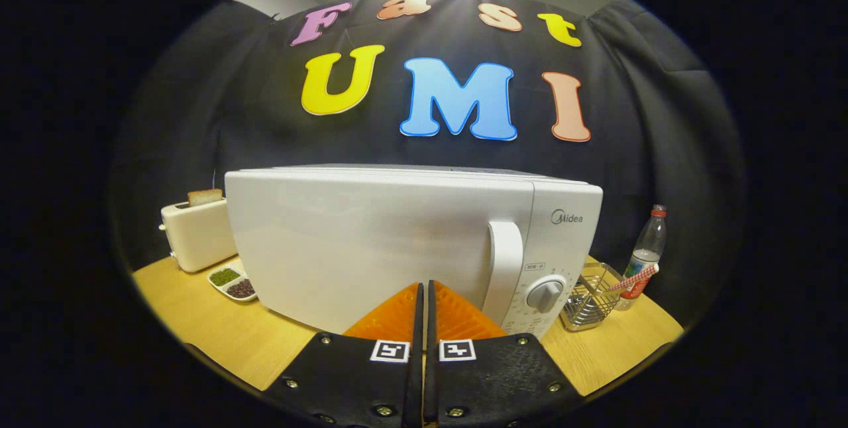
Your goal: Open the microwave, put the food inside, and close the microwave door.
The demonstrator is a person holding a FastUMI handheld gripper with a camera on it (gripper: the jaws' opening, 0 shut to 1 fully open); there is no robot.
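Light wooden counter (218, 328), carrying a white box-shaped microwave (371, 242) with closed door. Beside it a cream toaster (195, 232), a white two-part dish (232, 282) of grains, a wire basket (589, 295), a clear plastic bottle (646, 252).

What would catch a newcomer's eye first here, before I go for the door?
The white microwave, door closed, stands just ahead of the tongs, whose fingers are pressed together on nothing, near the door handle. A toaster with a bread slice sits beside it on one side; a wire basket and bottle on the other.
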